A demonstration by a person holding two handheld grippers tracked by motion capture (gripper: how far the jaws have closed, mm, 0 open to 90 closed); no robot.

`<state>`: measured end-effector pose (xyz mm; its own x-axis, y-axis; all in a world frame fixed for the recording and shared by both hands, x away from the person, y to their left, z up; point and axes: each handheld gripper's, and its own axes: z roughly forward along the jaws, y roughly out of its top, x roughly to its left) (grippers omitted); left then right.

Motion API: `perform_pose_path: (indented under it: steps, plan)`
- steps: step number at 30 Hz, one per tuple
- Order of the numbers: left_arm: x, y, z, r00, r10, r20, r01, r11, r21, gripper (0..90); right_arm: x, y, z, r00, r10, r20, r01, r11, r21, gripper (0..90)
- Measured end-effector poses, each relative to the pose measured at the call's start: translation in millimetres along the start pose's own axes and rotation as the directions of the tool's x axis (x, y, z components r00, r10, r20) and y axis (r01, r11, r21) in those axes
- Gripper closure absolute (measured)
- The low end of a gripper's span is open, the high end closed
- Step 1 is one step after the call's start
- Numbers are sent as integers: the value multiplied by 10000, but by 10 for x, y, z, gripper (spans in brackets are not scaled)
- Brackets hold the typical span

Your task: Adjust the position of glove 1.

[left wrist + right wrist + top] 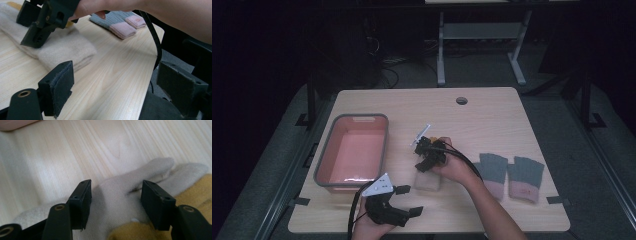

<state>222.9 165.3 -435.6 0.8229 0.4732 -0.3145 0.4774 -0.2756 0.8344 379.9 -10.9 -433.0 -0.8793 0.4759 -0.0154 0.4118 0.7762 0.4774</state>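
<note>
Black right gripper (115, 207) is hovering with jaws apart over a cream fleece glove with a mustard cuff (120, 195), lying on the pale wooden table (492, 110) beside a grey-rimmed pink plastic tub (352, 150). Left gripper (409, 200) is resting released near the table's front edge.

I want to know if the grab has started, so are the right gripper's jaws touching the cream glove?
Cannot tell. In the right gripper view the right gripper has its jaws open astride the cream glove, but no gap or contact at the tips shows plainly.
</note>
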Motion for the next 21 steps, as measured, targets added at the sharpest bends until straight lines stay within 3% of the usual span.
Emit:
perform_pose_path:
  steps: [2, 8, 13, 16, 21]
  plan:
    - [-4, 16, 0, 9995, -259, 200, 261, 9996, -116, 147, -19, -31, -21, 9999, -73, -82, 73, 10000, 18, 425]
    - [-25, 38, 38, 9999, -139, 90, 139, 9999, -37, 147, -71, -173, -94, 9994, -183, -285, 183, 9998, 13, 426]
    - [-55, 73, 107, 9997, -190, 169, 189, 9998, 78, 147, -118, -296, -168, 9993, 140, -334, -142, 9999, -65, 423]
    - [-55, 132, 140, 9993, -227, 285, 223, 9997, 136, 147, -129, -345, -268, 9967, 671, -450, -691, 9965, -465, 406]
    - [-38, 243, 215, 9984, -344, 446, 340, 9994, 109, 147, -128, -477, -481, 9861, 1564, -559, -1618, 9806, -1103, 374]
